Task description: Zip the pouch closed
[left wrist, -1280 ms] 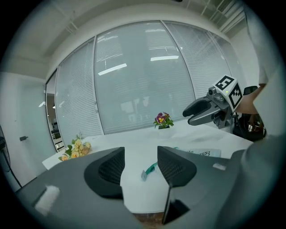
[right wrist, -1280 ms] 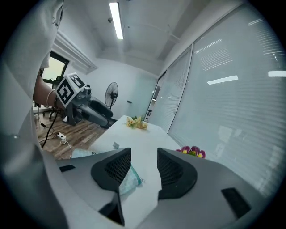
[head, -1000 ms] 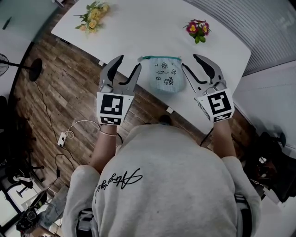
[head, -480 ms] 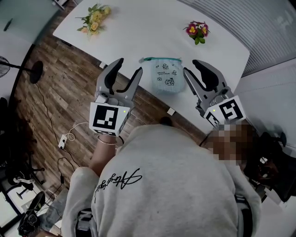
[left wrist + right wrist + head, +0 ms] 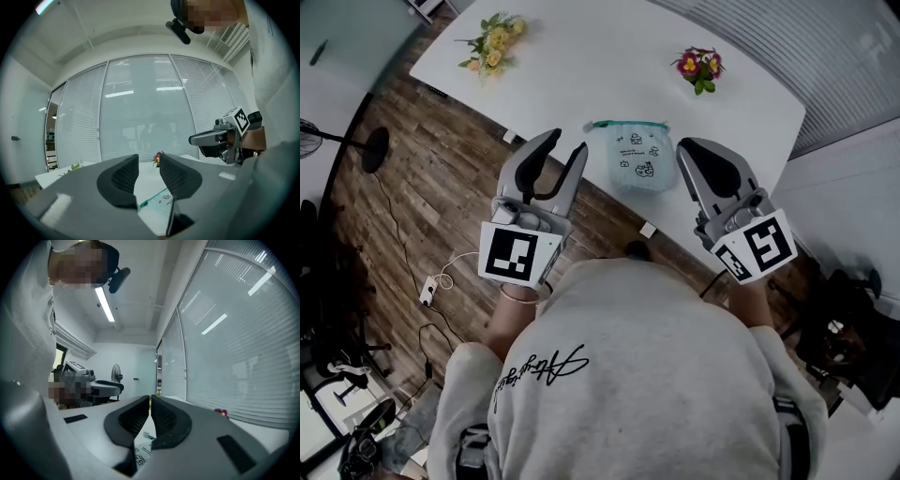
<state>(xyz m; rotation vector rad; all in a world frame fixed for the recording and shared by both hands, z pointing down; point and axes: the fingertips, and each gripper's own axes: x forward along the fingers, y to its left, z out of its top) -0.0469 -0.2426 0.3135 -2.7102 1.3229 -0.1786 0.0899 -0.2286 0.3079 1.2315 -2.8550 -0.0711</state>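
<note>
A pale teal pouch (image 5: 635, 157) with small printed drawings lies near the front edge of the white table (image 5: 581, 66), its zip line along the far side. My left gripper (image 5: 567, 142) hovers to its left, open; its jaws have just been closing a little and hold nothing. My right gripper (image 5: 694, 148) hovers to the pouch's right; its jaws have just been closing and now stand together, shut and empty. In the left gripper view the pouch (image 5: 157, 206) shows below the jaws (image 5: 149, 164). In the right gripper view it (image 5: 140, 446) lies beneath the jaws (image 5: 150, 401).
A yellow flower bunch (image 5: 492, 28) lies at the table's far left and a pink and red one (image 5: 700, 63) at the far right. Wooden floor is on the left, with a power strip (image 5: 427, 281) and a fan base (image 5: 370, 145). Blinds cover the windows beyond.
Both grippers have lifted and drawn back towards me, away from the pouch. The right jaws went from wide apart to together. The left jaws narrowed slightly.
</note>
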